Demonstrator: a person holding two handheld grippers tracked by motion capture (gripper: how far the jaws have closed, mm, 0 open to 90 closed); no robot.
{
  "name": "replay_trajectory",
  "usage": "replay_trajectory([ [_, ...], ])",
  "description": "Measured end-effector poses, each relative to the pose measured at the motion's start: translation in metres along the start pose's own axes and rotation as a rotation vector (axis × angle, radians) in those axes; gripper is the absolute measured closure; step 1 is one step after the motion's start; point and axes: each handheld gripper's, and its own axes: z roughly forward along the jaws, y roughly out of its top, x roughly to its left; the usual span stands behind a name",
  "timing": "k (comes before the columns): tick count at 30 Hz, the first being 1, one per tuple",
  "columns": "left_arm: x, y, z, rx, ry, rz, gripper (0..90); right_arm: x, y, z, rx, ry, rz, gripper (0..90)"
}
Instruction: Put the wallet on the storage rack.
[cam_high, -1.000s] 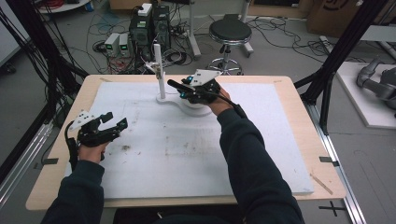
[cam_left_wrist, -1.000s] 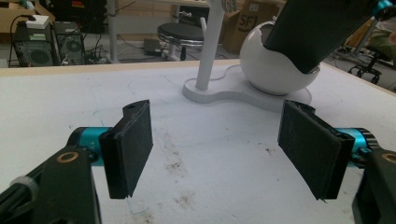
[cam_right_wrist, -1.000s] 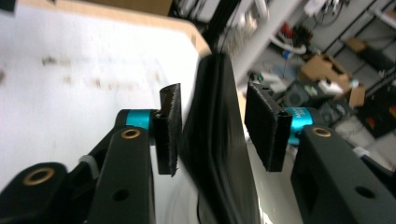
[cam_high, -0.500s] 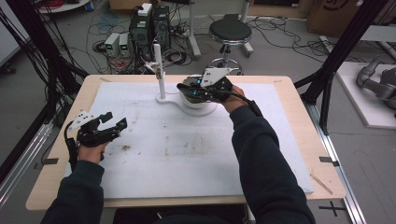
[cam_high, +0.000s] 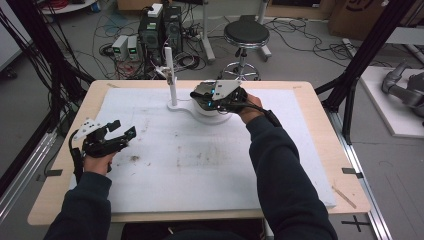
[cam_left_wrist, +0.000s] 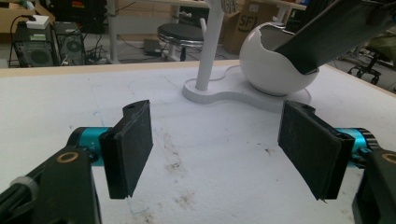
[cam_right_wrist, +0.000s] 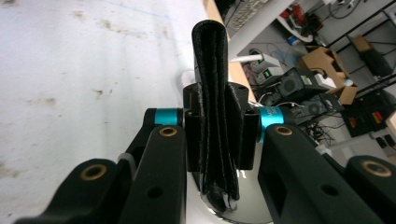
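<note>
Right gripper (cam_right_wrist: 215, 154) clamped on black strap (cam_right_wrist: 214, 93) over white bowl (cam_left_wrist: 275, 60) near bench far edge; lift straight, keeping grip; left gripper (cam_left_wrist: 219, 154) jaws apart, idle

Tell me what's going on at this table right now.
A person is working with a claw in each hand. The right claw has just been closing and is clamped on a black folded leather-like piece, held at the opening of a white round bowl on a white stand. The left claw hangs open above the white mat, holding nothing.
</note>
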Motion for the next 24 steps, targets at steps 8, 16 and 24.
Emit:
replay_trajectory([
  [8, 0.000, -0.001, 0.001, 0.003, 0.001, 0.002, 26.3, -0.019, -0.012, -0.004, -0.086, -0.087, -0.009, 79.9],
  [16, 0.001, 0.000, 0.000, 0.005, 0.001, 0.004, 26.3, -0.022, -0.031, 0.004, -0.125, -0.033, 0.046, 79.2],
  [24, -0.001, 0.000, 0.000, 0.002, 0.001, 0.005, 26.3, -0.014, -0.037, 0.002, -0.114, 0.093, 0.082, 78.0],
])
